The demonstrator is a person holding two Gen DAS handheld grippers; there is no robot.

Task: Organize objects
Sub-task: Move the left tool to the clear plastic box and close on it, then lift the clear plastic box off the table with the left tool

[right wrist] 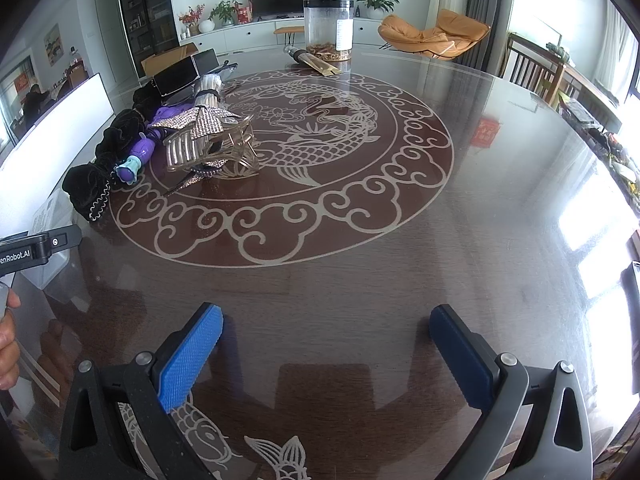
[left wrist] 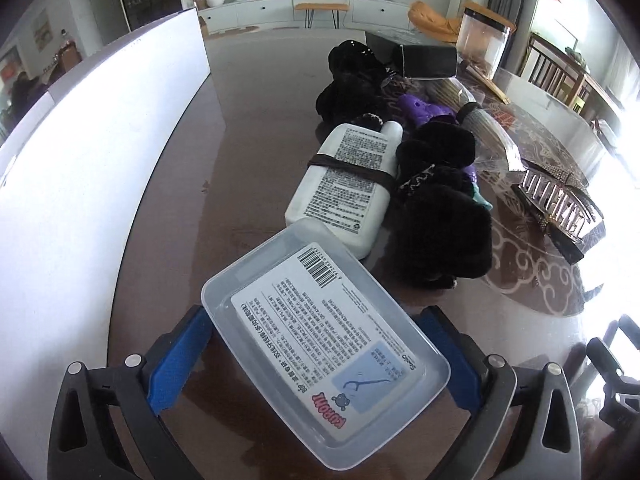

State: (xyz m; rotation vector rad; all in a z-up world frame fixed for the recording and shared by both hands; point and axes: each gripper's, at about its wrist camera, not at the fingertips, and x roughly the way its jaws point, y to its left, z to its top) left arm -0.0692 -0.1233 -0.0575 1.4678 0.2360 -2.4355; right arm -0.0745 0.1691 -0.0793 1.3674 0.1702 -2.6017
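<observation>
My left gripper is shut on a clear plastic floss-pick box with a white printed label, held tilted over the dark table. Just beyond it lies a white bottle with a dark band around it. To the bottle's right are black velvet scrunchies and a purple toy. A rhinestone hair claw sits further right. My right gripper stands open above the patterned table with nothing between its blue pads. The same hair claw, toy and scrunchies lie at its far left.
A tall white panel runs along the table's left edge. A black box and a clear jar stand at the far side. A hand and the other gripper's body show at the right wrist view's left edge.
</observation>
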